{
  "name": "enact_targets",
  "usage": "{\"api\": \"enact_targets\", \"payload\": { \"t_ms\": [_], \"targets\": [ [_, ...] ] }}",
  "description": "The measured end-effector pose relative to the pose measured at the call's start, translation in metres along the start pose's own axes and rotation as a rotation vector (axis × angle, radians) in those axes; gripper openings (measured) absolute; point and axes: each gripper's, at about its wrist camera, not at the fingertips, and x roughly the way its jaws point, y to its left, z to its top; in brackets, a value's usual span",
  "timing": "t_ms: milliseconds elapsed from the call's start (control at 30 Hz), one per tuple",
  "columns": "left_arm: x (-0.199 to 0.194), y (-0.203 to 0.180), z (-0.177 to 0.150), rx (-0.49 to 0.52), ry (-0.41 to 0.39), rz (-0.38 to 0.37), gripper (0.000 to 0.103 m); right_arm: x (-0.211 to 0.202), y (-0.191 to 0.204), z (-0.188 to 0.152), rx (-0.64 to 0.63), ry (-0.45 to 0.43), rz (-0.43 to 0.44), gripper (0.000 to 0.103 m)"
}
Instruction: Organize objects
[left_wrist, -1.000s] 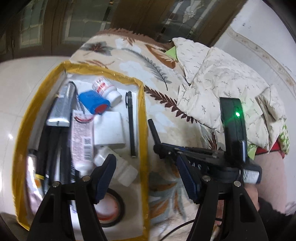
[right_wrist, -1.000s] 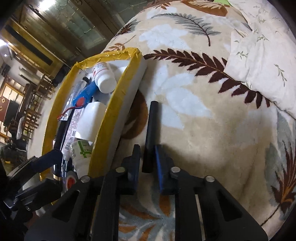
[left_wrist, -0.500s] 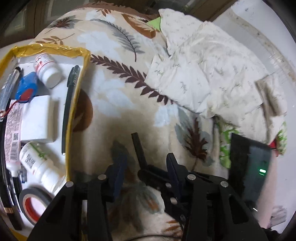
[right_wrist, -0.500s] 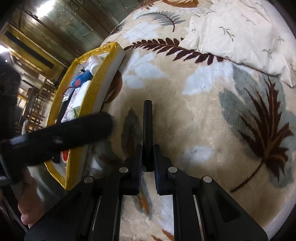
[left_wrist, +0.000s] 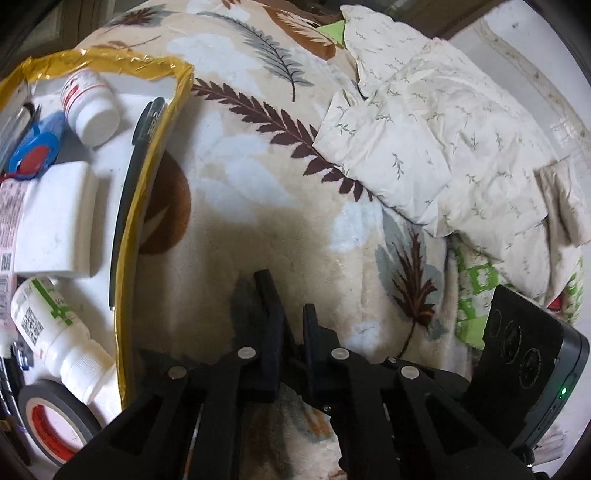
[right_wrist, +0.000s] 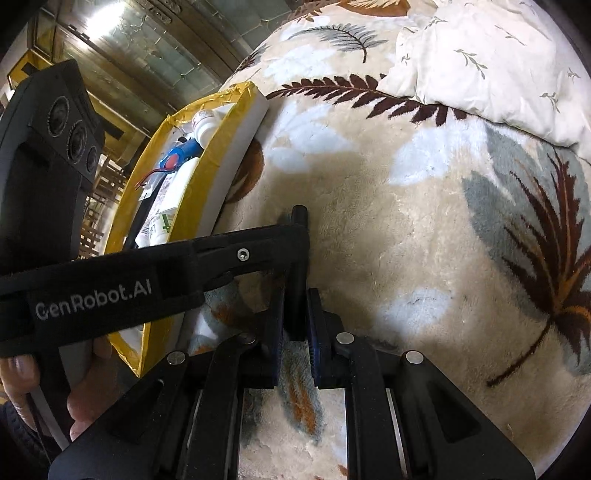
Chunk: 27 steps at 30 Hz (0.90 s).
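While our right gripper (right_wrist: 295, 325) keeps its fingers clamped on the black pen's (right_wrist: 298, 236) near end, our left gripper's (left_wrist: 286, 328) fingers are closing across its shaft, which points away over the blanket (right_wrist: 406, 221), the tray (left_wrist: 147, 192) lying leftward.

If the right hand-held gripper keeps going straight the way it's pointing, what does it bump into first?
Probably the left hand-held gripper, which crosses right in front of the right hand-held gripper at the black stick; beyond lies the leaf-patterned blanket.

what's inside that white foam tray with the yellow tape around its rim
The yellow-taped white foam tray holds two white pill bottles, a blue-and-red cylinder, a white box, a black pen and a tape roll. Its left part is out of frame.
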Motion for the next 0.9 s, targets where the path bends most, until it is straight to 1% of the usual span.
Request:
{"api": "enact_targets", "payload": {
  "t_ms": [133,167,200,300,333,367,433,500,533,600,633,667,700,733,833,900],
  "targets": [
    [-0.001,0.008,-0.002,-0.045,0.011,-0.032,0.009,-0.004,0.005,-0.002,-0.02,-0.02,-0.027,0.011],
    [0.001,0.011,-0.002,-0.059,0.018,-0.024,0.009,-0.004,0.003,-0.002,-0.01,-0.014,-0.02,0.011],
    [0.004,0.012,-0.003,-0.064,0.032,-0.011,0.012,-0.003,0.002,-0.003,-0.003,-0.01,-0.017,0.011],
    [0.005,0.012,-0.005,-0.076,0.033,-0.022,0.014,-0.003,0.0,-0.004,0.012,-0.003,-0.017,0.011],
    [0.005,0.012,-0.005,-0.084,0.037,-0.021,0.015,-0.003,-0.001,-0.004,0.022,-0.005,-0.014,0.011],
    [0.006,0.012,-0.005,-0.085,0.045,-0.023,0.018,-0.004,-0.002,-0.005,0.033,-0.008,-0.004,0.011],
    [0.008,0.013,-0.006,-0.094,0.043,-0.03,0.019,-0.004,0.0,-0.006,0.036,-0.009,0.02,0.011],
    [0.007,0.012,-0.008,-0.096,0.044,-0.039,0.024,-0.004,0.005,-0.008,0.028,-0.009,0.038,0.011],
    [0.006,0.011,-0.008,-0.088,0.041,-0.038,0.024,-0.002,0.007,-0.008,0.013,-0.002,0.039,0.011],
    [0.006,0.01,-0.009,-0.08,0.033,-0.031,0.023,0.0,0.01,-0.009,-0.002,0.006,0.011,0.011],
    [0.005,0.01,-0.009,-0.067,0.029,-0.024,0.023,0.001,0.009,-0.009,0.008,0.01,0.021,0.011],
    [0.005,0.009,-0.01,-0.052,0.021,-0.008,0.019,0.001,0.009,-0.009,0.007,0.011,0.021,0.011],
    [0.004,0.009,-0.01,-0.044,0.019,0.003,0.012,0.002,0.009,-0.009,-0.001,0.011,0.014,0.011],
    [0.004,0.01,-0.01,-0.041,0.017,0.01,0.011,0.003,0.01,-0.009,-0.009,0.017,0.011,0.011],
    [-0.002,0.016,-0.009,-0.068,0.007,-0.01,0.01,0.002,0.013,-0.009,-0.027,0.015,0.001,0.011],
    [-0.008,0.016,-0.008,-0.061,-0.01,-0.005,0.01,0.0,0.017,-0.008,-0.033,0.011,0.004,0.011]
  ]
}}
